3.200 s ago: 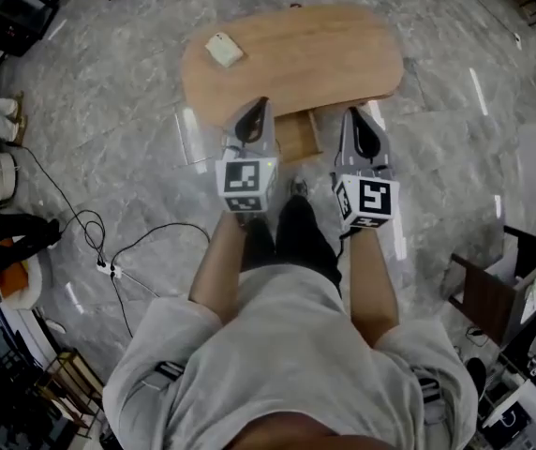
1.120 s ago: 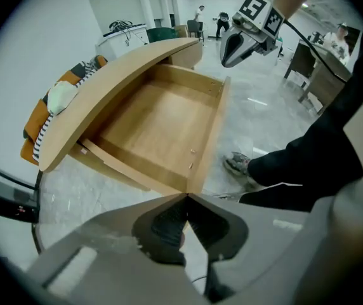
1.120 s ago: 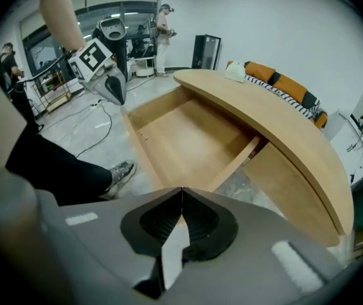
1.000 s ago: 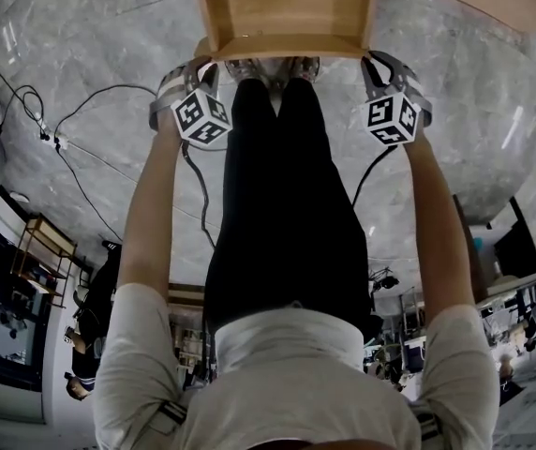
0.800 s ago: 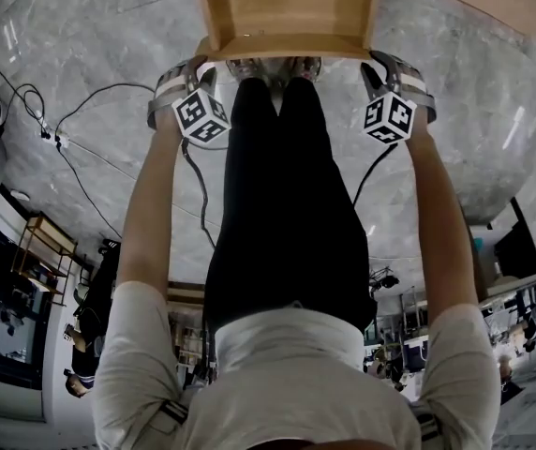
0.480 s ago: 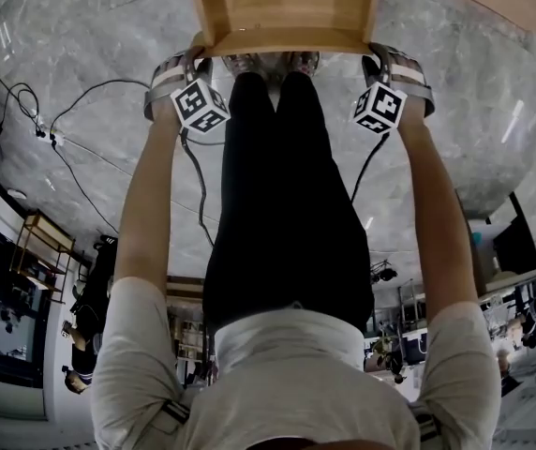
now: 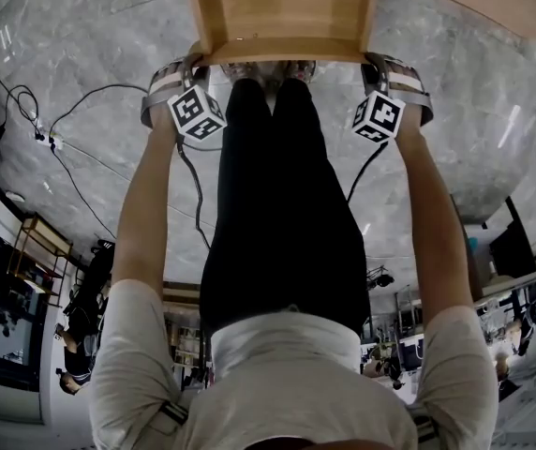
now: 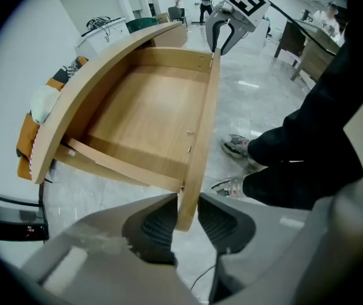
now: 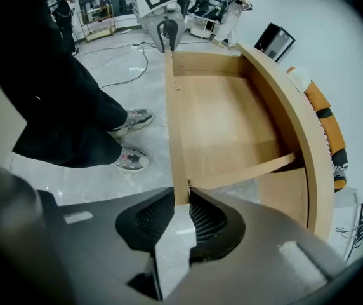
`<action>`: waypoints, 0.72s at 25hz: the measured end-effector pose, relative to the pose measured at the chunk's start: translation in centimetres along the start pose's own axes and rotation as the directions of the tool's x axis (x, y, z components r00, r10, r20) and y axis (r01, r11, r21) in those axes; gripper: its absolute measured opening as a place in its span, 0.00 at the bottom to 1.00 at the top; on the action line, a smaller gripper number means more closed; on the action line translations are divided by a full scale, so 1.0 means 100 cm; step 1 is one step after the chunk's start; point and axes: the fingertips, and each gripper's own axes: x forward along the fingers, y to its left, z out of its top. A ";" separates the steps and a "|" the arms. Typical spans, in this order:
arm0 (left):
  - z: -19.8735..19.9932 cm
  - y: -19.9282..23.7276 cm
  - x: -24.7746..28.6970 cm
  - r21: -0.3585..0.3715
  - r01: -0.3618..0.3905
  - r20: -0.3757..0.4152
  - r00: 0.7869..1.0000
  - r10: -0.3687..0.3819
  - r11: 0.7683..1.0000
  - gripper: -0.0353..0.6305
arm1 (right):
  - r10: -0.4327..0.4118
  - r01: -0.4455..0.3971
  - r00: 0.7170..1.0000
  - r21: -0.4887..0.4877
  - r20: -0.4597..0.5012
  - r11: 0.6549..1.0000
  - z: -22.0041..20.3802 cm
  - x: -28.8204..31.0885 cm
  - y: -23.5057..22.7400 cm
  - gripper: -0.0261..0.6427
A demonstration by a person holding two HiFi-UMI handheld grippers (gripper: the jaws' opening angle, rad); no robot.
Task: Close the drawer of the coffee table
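The coffee table's drawer (image 7: 282,7) stands pulled out from under the curved wooden top (image 8: 86,88), and it is empty. Both grippers point down at the two ends of its front panel (image 7: 282,50). My left gripper (image 8: 186,218) straddles the panel's left end; its jaws are closing, one pad touching the wood and a sliver of gap at the other. My right gripper (image 9: 181,211) has its jaws closing too, both pads against the right end of the front panel (image 9: 176,119). Each gripper shows at the far end in the other's view: the right gripper (image 8: 223,40) and the left gripper (image 9: 167,40).
The person's black-trousered legs (image 7: 282,204) and shoes (image 8: 238,146) stand right in front of the drawer, between the arms. A cable and power strip (image 7: 43,139) lie on the marble floor at the left. An orange cushion (image 9: 324,107) lies beyond the table.
The person has bent down over the open drawer. Over the last second both marker cubes rolled, the right one more, and the right gripper sank a little onto the panel's end.
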 end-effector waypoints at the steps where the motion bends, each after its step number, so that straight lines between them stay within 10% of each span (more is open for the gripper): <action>1: 0.000 0.002 -0.004 0.000 -0.007 0.005 1.000 0.007 1.000 0.24 | 0.000 -0.001 1.000 0.007 0.009 1.000 0.001 -0.004 -0.002 0.16; 18: -0.001 0.011 -0.035 -0.064 -0.022 -0.042 0.999 0.019 0.998 0.24 | 0.041 -0.044 0.997 0.050 0.060 0.998 0.007 -0.035 -0.012 0.16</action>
